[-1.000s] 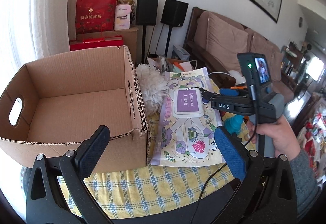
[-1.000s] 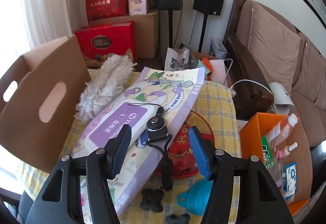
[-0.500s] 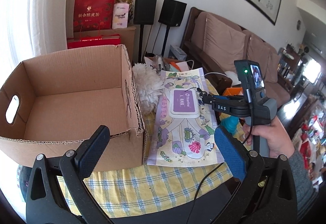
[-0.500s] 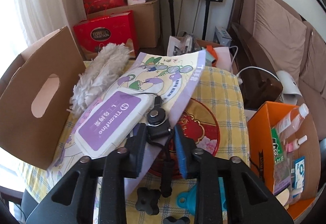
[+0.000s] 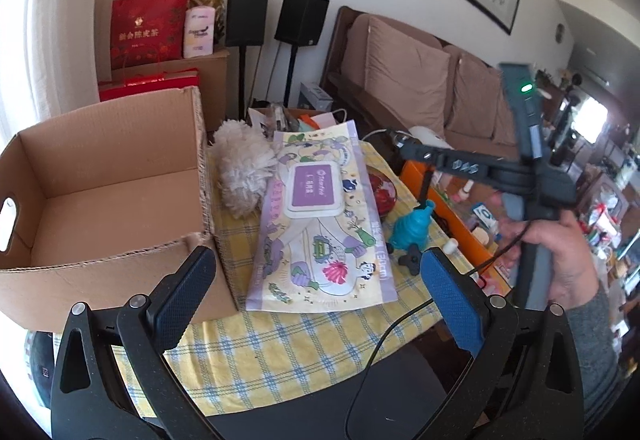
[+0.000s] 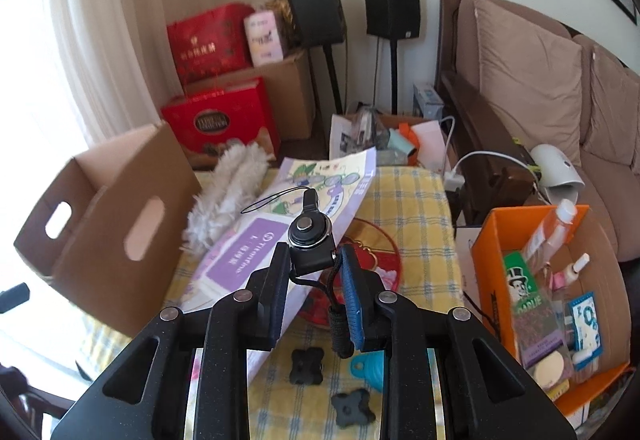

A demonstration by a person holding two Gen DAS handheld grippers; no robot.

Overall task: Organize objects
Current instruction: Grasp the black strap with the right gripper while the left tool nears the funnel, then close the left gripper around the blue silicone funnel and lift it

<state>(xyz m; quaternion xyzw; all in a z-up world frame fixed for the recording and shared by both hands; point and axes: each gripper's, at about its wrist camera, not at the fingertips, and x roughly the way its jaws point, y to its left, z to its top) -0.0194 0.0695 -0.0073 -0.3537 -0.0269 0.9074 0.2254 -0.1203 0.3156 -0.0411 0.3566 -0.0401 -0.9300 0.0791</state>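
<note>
On the far left we've got the cardboard box [image 5: 100, 176], open-topped w/ nothing visible inside, sitting on the yellow checked tablecloth [image 5: 280, 344]. Our left gripper [image 5: 316, 288] hovers low in front of it, jaws spread wide, nothing between the pads.

Just right of the box lies the white fluffy duster [image 5: 244, 172], touching the box wall or v. near it; can't tell which. Next to that is the big illustrated flat pack [image 5: 320, 224], w/ the purple-lidded wipes pack [image 5: 318, 190] lying on top of it.

Further right, a red round tin [image 6: 376, 260] sits partly under the flat pack's edge. In front of it, the teal funnel [image 5: 410, 228] stands on the cloth, w/ two small black cross-shaped knobs [image 6: 307, 366] nearby.

Our right gripper [image 6: 314, 280] has just been closing and is now clamped on the black lanyard clip [image 6: 310, 240], lifted clear of the wipes pack; its thin loop sticks out ahead and its cord hangs down between the jaws. In the left wrist view the gripper is blurred, held by the right hand [image 5: 560, 260] in a grey sleeve.

Far right, off the table edge, is the orange box [image 6: 536, 280] holding bottles & packets.
</note>
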